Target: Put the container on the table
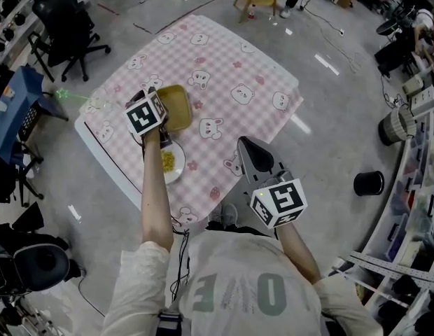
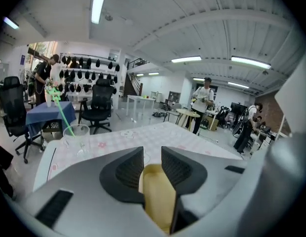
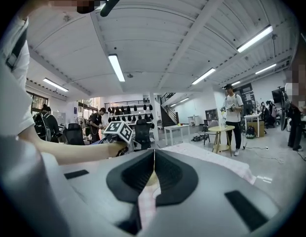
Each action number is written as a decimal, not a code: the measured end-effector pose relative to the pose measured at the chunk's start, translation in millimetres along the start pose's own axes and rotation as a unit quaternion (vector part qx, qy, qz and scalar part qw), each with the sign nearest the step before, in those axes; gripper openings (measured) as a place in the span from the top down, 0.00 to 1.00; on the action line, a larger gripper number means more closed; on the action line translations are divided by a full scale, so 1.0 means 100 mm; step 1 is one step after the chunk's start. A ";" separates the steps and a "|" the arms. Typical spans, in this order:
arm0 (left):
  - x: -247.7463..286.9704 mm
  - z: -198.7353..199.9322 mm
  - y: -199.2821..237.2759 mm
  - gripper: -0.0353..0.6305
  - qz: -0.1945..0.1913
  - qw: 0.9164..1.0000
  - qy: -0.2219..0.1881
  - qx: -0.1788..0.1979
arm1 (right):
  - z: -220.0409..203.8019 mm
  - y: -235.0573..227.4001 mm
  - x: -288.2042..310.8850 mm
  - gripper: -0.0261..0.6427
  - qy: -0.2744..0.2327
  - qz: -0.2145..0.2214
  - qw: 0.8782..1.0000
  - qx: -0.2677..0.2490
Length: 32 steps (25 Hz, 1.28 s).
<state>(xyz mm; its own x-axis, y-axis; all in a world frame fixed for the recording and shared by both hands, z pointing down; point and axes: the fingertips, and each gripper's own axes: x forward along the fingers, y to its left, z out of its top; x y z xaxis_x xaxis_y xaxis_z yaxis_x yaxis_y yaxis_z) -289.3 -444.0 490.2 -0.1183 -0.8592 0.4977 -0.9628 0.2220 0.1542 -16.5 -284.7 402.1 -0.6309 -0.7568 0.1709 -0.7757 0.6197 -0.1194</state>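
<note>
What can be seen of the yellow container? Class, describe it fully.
The container is mustard yellow, rectangular with rounded corners, shallow with a raised rim, and looks like plastic. Its inside appears empty. The left gripper is shut on its near edge, holding it roughly level over the pink checked tablecloth, just beyond a white plate. Whether it touches the cloth cannot be told.

Yellow container [image 1: 176, 108], pink checked tablecloth [image 1: 227, 61]
</note>
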 end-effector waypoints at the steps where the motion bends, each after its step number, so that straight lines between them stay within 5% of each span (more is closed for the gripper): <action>1: -0.09 0.11 -0.04 0.78 -0.003 1.000 -0.017 0.010 | 0.03 0.01 0.02 0.92 -0.005 0.005 1.000 -0.001; 6: -0.65 0.51 -0.35 0.78 -0.022 0.993 -0.096 0.065 | 0.17 0.08 0.13 0.92 -0.026 0.022 0.999 -0.004; 15: -1.93 0.84 -0.65 0.78 -0.042 0.969 -0.221 0.098 | 0.39 0.36 0.25 0.92 -0.057 0.056 0.997 -0.012; 24: -2.62 0.65 -0.77 0.90 -0.046 0.947 -0.304 0.092 | 0.55 0.51 0.30 0.92 -0.087 0.067 0.994 -0.013; 32: -2.86 0.40 -0.87 0.91 -0.047 0.944 -0.313 0.093 | 0.58 0.53 0.24 0.92 -0.090 0.065 0.993 -0.028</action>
<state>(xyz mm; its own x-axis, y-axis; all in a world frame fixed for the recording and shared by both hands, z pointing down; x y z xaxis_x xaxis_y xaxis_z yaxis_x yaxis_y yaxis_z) -181.7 -236.3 300.6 -0.0941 -0.9882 -0.1213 -0.9954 0.0959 -0.0092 -74.1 -281.9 342.9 -0.7226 -0.6909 -0.0216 -0.6880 0.7219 -0.0744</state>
